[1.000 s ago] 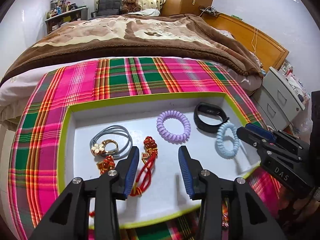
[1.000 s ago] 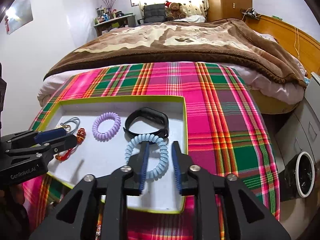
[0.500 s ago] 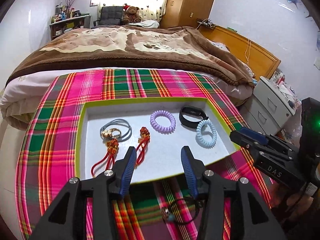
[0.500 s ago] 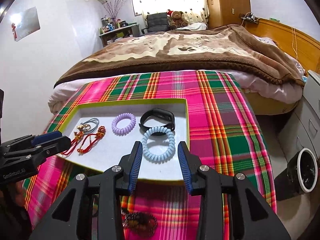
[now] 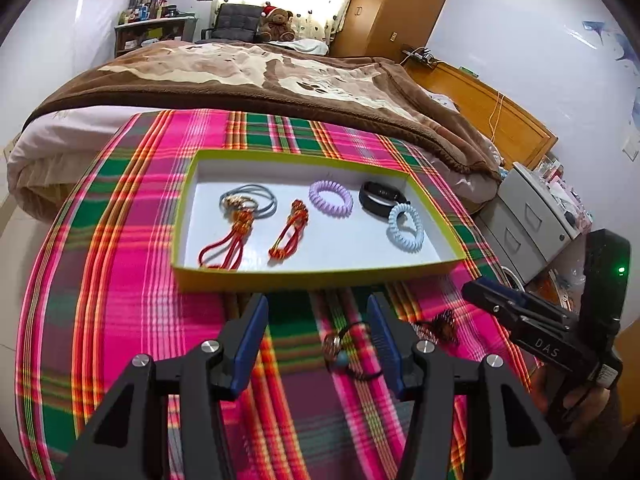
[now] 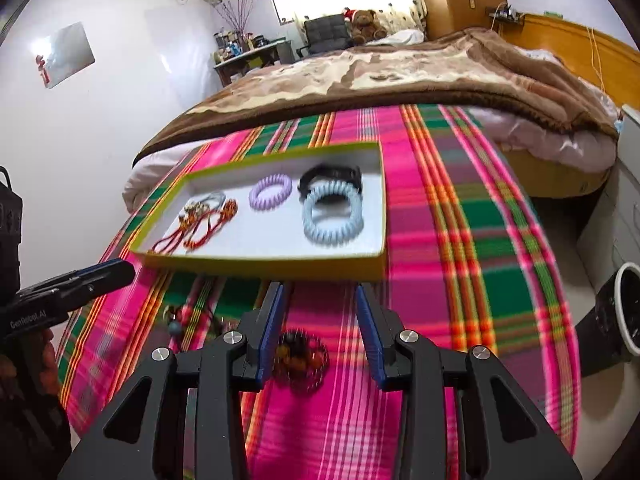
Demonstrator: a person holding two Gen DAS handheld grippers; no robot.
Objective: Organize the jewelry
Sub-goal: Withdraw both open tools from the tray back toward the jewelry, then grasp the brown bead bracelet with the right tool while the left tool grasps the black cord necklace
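Both grippers, left (image 5: pixel 318 332) and right (image 6: pixel 320 322), have withdrawn from the tray (image 5: pixel 320 276), spread empty; blurred beads (image 6: pixel 300 354), perhaps a bracelet.

Motion blur smears the beaded bracelet (image 6: pixel 299 354) and tray (image 6: pixel 260 268); beads indistinct.

A shallow green-rimmed cardboard tray (image 5: pixel 320 276) sat on the pink-and-green plaid cloth (image 5: pixel 120 280); inside, left to right, lay grey hair ties (image 5: pixel 256 200), two red knotted cords (image 5: pixel 288 228), a lilac coil band (image 5: pixel 331 203), a black wristband (image 5: pixel 378 198) and a pale blue coil band (image 5: pixel 406 228); nearer, on the cloth, lay a dark beaded bracelet (image 6: pixel 298 354)
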